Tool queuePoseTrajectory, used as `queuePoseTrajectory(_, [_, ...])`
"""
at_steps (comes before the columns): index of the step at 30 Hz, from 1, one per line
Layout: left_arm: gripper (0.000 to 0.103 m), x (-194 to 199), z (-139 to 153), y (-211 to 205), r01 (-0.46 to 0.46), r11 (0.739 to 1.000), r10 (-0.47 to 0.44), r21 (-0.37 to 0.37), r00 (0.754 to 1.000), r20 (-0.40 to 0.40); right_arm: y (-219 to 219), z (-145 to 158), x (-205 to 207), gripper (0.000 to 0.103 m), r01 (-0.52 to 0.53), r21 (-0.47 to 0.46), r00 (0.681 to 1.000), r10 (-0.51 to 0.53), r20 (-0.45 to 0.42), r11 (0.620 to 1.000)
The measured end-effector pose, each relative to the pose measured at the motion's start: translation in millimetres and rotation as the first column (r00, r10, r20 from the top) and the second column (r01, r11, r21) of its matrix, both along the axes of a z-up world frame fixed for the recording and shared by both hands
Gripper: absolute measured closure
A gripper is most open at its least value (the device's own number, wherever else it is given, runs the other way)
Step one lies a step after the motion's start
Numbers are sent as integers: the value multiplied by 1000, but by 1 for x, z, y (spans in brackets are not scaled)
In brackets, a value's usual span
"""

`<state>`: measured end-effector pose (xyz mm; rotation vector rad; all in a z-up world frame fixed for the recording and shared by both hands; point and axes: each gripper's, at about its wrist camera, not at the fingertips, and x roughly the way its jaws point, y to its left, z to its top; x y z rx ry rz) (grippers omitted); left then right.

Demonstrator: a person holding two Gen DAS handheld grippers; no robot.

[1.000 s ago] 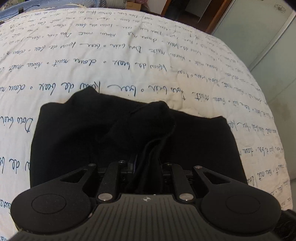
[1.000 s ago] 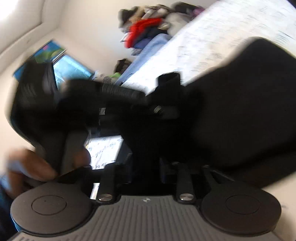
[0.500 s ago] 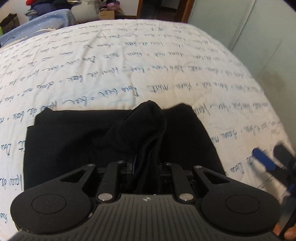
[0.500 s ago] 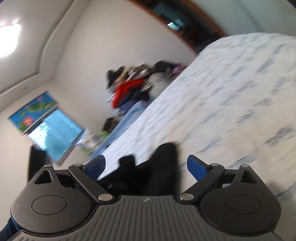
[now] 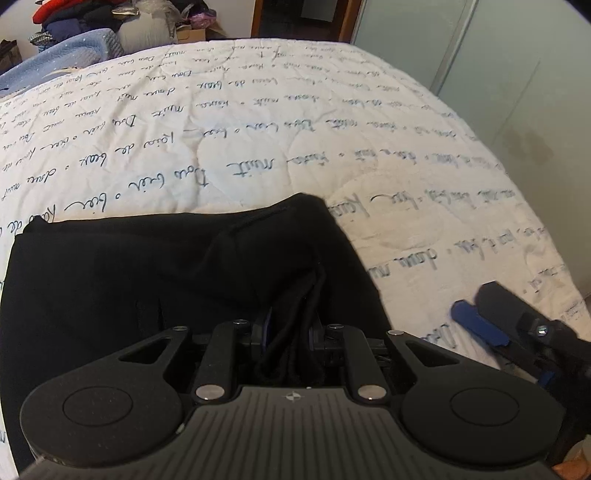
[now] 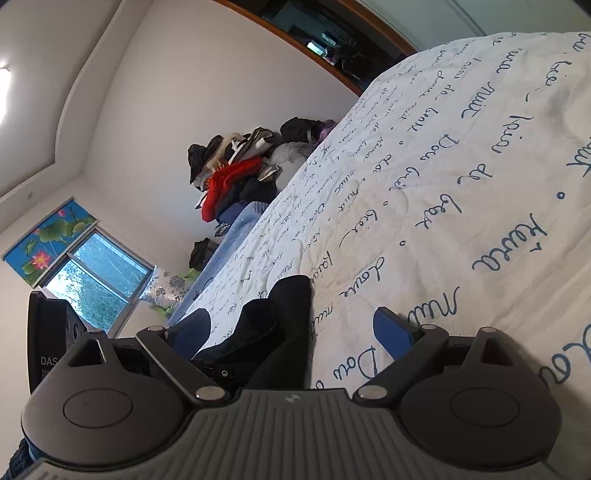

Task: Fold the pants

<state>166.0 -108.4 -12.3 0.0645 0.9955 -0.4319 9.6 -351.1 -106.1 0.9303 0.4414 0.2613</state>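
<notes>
The black pants (image 5: pixel 147 273) lie folded on the white bedspread (image 5: pixel 258 140) with blue script. My left gripper (image 5: pixel 290 332) is shut on a bunched edge and the drawstrings of the pants at their near side. My right gripper (image 6: pixel 291 328) is open and empty, tilted sideways just off the right edge of the pants (image 6: pixel 291 317). It also shows in the left wrist view (image 5: pixel 491 317) at the lower right, with its blue pads apart above the bedspread.
A pile of clothes (image 6: pixel 236 173) and a blue blanket (image 5: pixel 55 59) sit at the far end of the bed. A window (image 6: pixel 96 273) and a doorway (image 5: pixel 299 18) are beyond. A wardrobe door (image 5: pixel 517 74) runs along the bed's right side.
My right gripper let go of the pants, opened and swung off to their right side. My left gripper kept its hold and the folded pants settled flatter on the bed.
</notes>
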Motion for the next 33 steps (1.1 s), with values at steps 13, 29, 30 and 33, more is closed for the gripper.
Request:
queuePoseTrajectory(13, [36,-50,18,77,-69,963,96,-261,991,94,9,24,71,7,-297,329,930,349,-112,896])
queuePoseTrajectory(29, [26,-74,5,172,-311,936,331,-168,938,107,84,38,108,54,-450,-164,865,383,-325,878])
queuePoseTrajectory(30, [26,-74,4,173,-314,935,333,-165,937,106,87,36,109,61,-458,-188,861,381,-336,869])
queuePoseTrajectory(33, [23,-71,1,174,-331,930,348,-163,933,94,91,33,108,73,-483,-247,854,389,-344,840])
